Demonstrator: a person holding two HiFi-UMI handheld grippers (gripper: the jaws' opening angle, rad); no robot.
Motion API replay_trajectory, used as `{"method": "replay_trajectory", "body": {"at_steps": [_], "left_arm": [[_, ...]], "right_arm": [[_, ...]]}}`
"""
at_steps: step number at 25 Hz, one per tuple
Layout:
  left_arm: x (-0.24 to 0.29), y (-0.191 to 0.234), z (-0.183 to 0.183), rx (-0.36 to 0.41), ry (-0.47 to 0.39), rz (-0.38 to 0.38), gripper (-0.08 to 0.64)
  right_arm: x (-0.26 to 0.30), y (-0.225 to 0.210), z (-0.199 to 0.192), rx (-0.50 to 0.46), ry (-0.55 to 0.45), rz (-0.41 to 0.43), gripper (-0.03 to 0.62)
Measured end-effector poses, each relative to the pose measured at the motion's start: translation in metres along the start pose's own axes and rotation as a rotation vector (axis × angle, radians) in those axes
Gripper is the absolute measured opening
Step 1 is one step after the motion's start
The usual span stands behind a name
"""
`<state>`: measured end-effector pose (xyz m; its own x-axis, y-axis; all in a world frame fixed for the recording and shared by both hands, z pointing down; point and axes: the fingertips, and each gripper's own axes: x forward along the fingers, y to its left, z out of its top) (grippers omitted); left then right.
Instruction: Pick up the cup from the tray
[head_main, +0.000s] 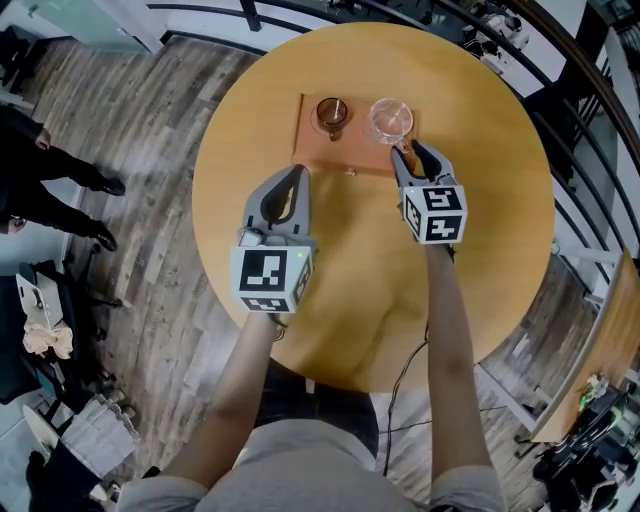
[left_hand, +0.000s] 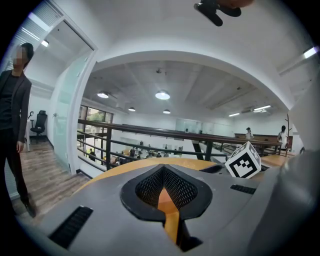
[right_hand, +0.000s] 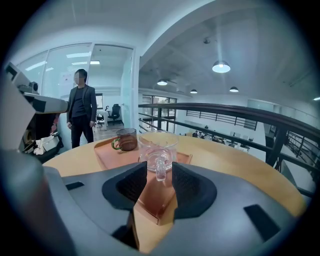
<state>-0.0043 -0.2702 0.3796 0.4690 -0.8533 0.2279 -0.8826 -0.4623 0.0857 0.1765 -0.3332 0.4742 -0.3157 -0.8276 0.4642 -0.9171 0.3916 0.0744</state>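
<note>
Bearing square markers (head_main: 434, 213), right hand-held gripper (head_main: 413, 148) straddles cup (head_main: 390, 120) handle.

A round wooden table (head_main: 380, 300) is filling the middle of the head view, sitting on grey plank flooring (head_main: 150, 130). A dark metal railing (left_hand: 150, 131) is curving round behind it, and beyond the bars what looks like a lower office floor is showing, too small to read. Round ceiling lights (left_hand: 162, 95) are glowing across a pale ceiling (left_hand: 200, 85). On the left a glass partition (left_hand: 70, 120) is standing beside a corridor, with a black office chair (left_hand: 39, 124) waiting further down. A person in a dark jacket (right_hand: 80, 112) is standing on the planks, off to the table's side.
</note>
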Motion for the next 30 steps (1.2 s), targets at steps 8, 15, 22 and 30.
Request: {"method": "replay_trajectory", "body": {"at_steps": [8,15,22,30], "left_arm": [[0.005,0.001,-0.005,0.005,0.011,-0.001,0.005],[0.008,0.004,-0.011,0.004,0.026,0.006,0.005],[0.009,0.002,-0.016,0.01,0.035,0.008,0.005],[0.012,0.002,-0.021,0.013,0.049,0.014,0.005]], "right_arm": [[0.014,0.008,-0.004,-0.019,0.031,0.069,0.135],[0.015,0.005,-0.006,-0.058,0.024,0.065,0.086],[0.014,0.003,-0.005,-0.075,0.01,0.043,0.051],[0.012,-0.003,-0.001,0.01,-0.032,-0.009,0.048]]}}
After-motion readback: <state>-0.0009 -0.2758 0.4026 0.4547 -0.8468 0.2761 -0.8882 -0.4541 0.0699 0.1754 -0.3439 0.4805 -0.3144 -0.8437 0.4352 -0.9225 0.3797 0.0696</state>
